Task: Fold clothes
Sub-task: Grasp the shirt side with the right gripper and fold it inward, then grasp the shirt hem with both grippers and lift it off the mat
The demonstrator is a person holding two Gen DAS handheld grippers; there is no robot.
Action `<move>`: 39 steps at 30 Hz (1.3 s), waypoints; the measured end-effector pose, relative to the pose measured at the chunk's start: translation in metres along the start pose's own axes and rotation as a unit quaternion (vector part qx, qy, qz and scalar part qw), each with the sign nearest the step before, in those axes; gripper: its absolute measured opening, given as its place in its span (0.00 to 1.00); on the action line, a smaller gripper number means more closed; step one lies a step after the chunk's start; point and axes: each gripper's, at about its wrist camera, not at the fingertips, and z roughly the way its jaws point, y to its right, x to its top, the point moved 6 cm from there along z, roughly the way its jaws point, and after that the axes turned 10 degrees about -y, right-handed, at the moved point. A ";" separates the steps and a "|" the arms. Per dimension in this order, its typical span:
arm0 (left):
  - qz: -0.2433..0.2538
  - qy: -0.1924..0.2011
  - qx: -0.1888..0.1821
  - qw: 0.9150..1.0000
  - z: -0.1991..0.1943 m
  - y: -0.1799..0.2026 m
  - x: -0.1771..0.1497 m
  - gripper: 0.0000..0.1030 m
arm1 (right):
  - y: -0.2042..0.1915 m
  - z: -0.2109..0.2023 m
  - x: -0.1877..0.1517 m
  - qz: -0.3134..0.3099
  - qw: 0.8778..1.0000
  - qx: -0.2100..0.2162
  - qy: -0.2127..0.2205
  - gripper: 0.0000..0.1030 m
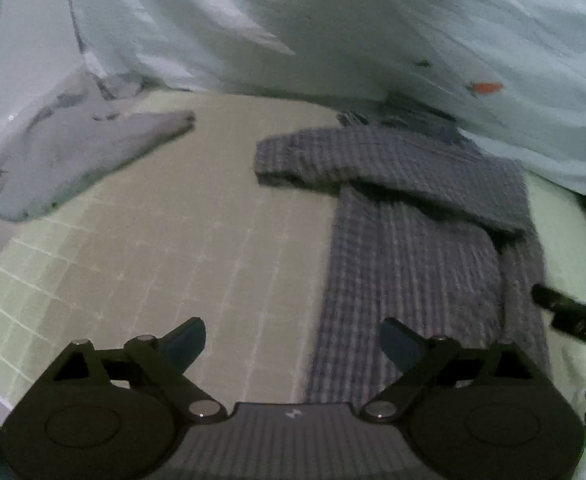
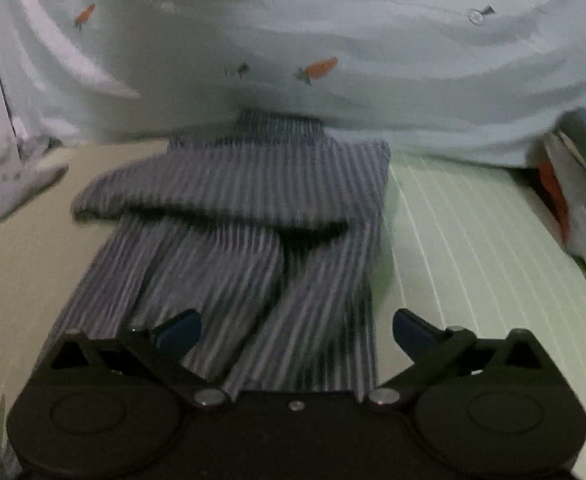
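A blue-grey checked shirt (image 1: 417,248) lies on the pale green gridded mat (image 1: 173,240), folded into a long narrow strip with one sleeve laid across its upper part. My left gripper (image 1: 293,340) is open above the mat, its right finger over the shirt's left edge and nothing between the blue pads. In the right wrist view the same shirt (image 2: 237,240) stretches away from my right gripper (image 2: 297,330), which is open just above the shirt's near end, gripping nothing. The right gripper's tip (image 1: 561,308) shows at the far right of the left wrist view.
A pale blue sheet with small carrot prints (image 2: 333,40) is heaped along the back of the mat. A folded grey garment (image 1: 77,160) lies at the back left. More cloth with an orange patch (image 2: 565,192) sits at the right edge. Bare mat (image 2: 473,260) lies to the shirt's right.
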 end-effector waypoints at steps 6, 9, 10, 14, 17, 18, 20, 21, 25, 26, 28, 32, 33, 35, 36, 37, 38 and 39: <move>-0.034 -0.009 0.021 0.999 0.017 -0.012 0.036 0.91 | 0.006 0.035 0.052 -0.004 1.000 0.025 -0.006 1.00; -0.043 -0.013 0.023 0.999 0.029 -0.017 0.058 0.91 | 0.008 0.054 0.076 0.001 1.000 0.030 -0.006 1.00; -0.045 -0.014 0.021 0.999 0.035 -0.018 0.068 0.91 | 0.009 0.062 0.085 0.012 0.999 0.030 -0.011 1.00; -0.053 -0.012 0.027 0.998 0.067 -0.018 0.110 0.91 | 0.014 0.092 0.116 0.043 0.998 0.046 -0.021 0.99; -0.054 -0.016 0.030 0.998 0.099 -0.019 0.143 0.91 | 0.016 0.124 0.134 0.040 0.998 0.033 -0.025 0.95; -0.058 -0.021 0.033 0.998 0.111 -0.020 0.154 0.91 | 0.018 0.138 0.140 0.046 0.998 0.029 -0.031 0.92; -0.071 -0.035 0.032 0.996 0.131 -0.022 0.172 0.91 | 0.020 0.164 0.148 0.061 0.996 0.034 -0.051 0.87; -0.074 -0.040 0.030 0.996 0.140 -0.023 0.181 0.91 | 0.020 0.175 0.152 0.061 0.996 0.034 -0.059 0.86; -0.051 -0.050 0.036 0.997 0.171 -0.020 0.201 0.90 | 0.015 0.211 0.158 0.032 0.997 0.025 -0.072 0.83; -0.047 -0.052 0.036 0.997 0.177 -0.019 0.205 0.90 | 0.014 0.218 0.158 0.031 0.996 0.025 -0.080 0.79; -0.043 -0.048 0.025 0.998 0.182 -0.016 0.206 0.89 | 0.011 0.227 0.157 0.028 0.995 0.027 -0.088 0.64; -0.025 -0.045 0.005 0.999 0.189 -0.008 0.206 0.69 | 0.003 0.227 0.155 0.017 0.996 0.033 -0.079 0.40; -0.022 -0.045 -0.002 0.999 0.190 -0.006 0.206 0.65 | 0.002 0.226 0.154 0.016 0.996 0.033 -0.076 0.24; -0.022 -0.047 -0.011 0.999 0.191 -0.003 0.206 0.43 | 0.000 0.219 0.154 0.014 0.997 0.028 -0.070 0.12; -0.023 -0.048 -0.012 0.998 0.191 -0.002 0.206 0.38 | 0.000 0.216 0.156 0.012 0.997 0.027 -0.067 0.07; -0.026 -0.048 -0.012 0.998 0.191 -0.002 0.205 0.28 | 0.000 0.213 0.157 0.010 0.998 0.026 -0.063 0.03; -0.030 -0.046 -0.017 0.998 0.190 -0.002 0.205 0.23 | 0.001 0.209 0.159 0.010 0.998 0.027 -0.059 0.03; -0.034 -0.041 -0.025 0.998 0.187 -0.002 0.206 0.18 | 0.001 0.206 0.160 0.009 0.998 0.027 -0.055 0.02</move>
